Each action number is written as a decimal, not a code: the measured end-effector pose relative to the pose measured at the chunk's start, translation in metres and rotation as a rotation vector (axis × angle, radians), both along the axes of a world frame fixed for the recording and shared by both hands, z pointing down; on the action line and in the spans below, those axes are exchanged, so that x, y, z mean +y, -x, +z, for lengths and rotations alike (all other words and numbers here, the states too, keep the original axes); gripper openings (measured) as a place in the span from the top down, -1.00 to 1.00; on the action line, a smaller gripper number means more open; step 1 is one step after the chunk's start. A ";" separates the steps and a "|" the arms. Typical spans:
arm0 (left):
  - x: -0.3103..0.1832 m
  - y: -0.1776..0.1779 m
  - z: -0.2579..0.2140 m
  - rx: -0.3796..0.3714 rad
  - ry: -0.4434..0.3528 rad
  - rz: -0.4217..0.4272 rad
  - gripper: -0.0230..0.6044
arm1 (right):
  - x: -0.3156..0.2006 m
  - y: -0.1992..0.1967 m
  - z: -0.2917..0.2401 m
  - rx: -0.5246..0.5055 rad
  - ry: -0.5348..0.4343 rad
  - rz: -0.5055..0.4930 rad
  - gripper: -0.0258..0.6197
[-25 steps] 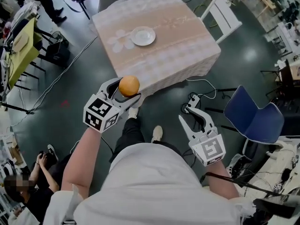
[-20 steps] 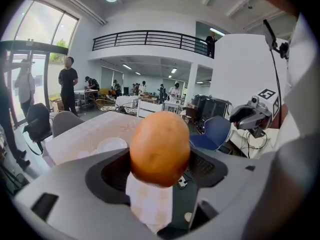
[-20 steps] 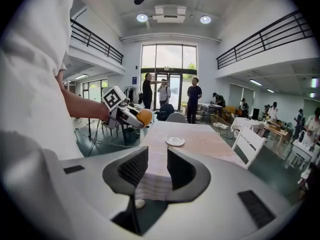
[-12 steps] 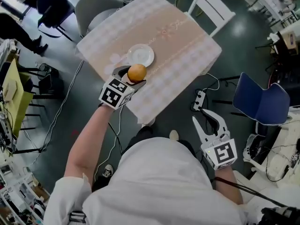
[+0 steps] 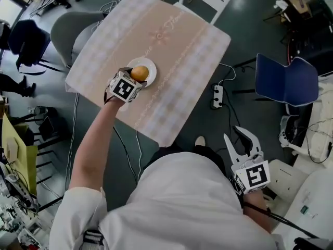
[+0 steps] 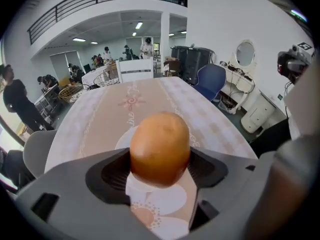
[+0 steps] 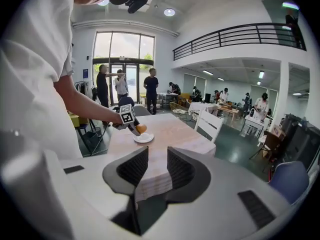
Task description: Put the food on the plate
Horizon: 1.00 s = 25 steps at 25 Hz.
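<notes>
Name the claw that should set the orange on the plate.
Left. The left claw grips the orange right above the plate; the right claw is open, empty, and away from the table.

The person wears a white short-sleeved shirt [image 5: 182, 202]. The left gripper [image 5: 137, 75] and right gripper [image 5: 235, 135] have grey bodies, ribbed black pads [image 7: 134, 168] and black-and-white marker cubes [image 5: 125, 89].

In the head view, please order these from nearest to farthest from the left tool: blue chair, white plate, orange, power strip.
1. The orange, held in the jaws of the left tool.
2. The white plate, on the table just beneath the orange.
3. The power strip, lying right of the table.
4. The blue chair, far right.
</notes>
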State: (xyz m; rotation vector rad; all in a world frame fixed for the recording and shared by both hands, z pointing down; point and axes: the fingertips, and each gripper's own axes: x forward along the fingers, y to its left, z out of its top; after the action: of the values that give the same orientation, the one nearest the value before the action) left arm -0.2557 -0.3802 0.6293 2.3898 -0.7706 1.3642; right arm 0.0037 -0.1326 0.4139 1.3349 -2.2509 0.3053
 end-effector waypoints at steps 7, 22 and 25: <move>-0.023 0.004 0.032 -0.096 0.049 0.068 -0.23 | 0.005 -0.013 0.000 0.006 0.015 0.086 0.53; -0.028 -0.001 0.048 -0.162 0.088 0.104 -0.23 | 0.000 -0.010 0.009 -0.004 0.050 0.108 0.53; -0.030 0.000 0.047 -0.159 0.074 0.098 -0.23 | 0.001 -0.009 0.009 -0.005 0.049 0.106 0.53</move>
State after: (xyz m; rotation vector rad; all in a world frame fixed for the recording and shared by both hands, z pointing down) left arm -0.2552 -0.4103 0.6762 2.3113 -0.6365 1.6082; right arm 0.0130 -0.1319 0.4232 1.4321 -2.1661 0.3988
